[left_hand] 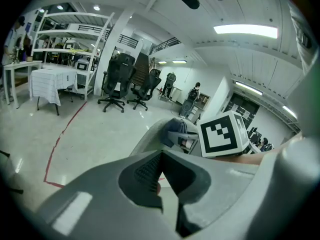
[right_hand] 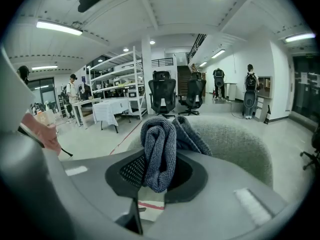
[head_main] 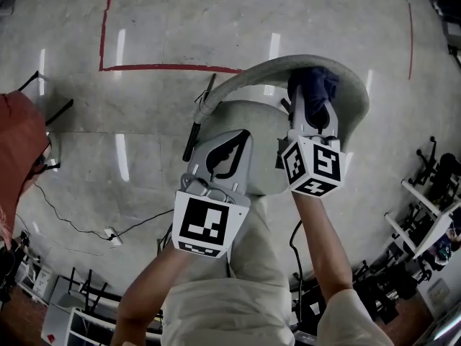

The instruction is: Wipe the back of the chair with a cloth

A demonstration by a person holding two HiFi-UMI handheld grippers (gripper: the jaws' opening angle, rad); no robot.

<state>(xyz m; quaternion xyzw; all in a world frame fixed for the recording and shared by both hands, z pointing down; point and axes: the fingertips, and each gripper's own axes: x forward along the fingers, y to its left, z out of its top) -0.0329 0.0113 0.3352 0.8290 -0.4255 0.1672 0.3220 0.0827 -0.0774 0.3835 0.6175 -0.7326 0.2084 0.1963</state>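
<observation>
The chair's grey curved backrest [head_main: 349, 85] arcs over its seat [head_main: 263, 132] in the head view. My right gripper [head_main: 311, 105] is shut on a dark blue cloth [head_main: 314, 83], which it holds against the inner top of the backrest. In the right gripper view the bunched cloth [right_hand: 159, 144] sticks out from the jaws in front of the fabric backrest [right_hand: 235, 144]. My left gripper [head_main: 238, 137] hovers over the seat, to the left of the right one. Its jaws meet at the tips with nothing between them [left_hand: 162, 153]. The left gripper view also shows the cloth [left_hand: 175, 129] and the backrest [left_hand: 149, 138].
A red tape line [head_main: 166, 68] marks the floor beyond the chair. A person in red [head_main: 18, 146] stands at the left. A cable and power strip [head_main: 112, 235] lie on the floor. Racks and equipment [head_main: 432, 193] crowd the right. Black office chairs [right_hand: 162, 96] stand farther off.
</observation>
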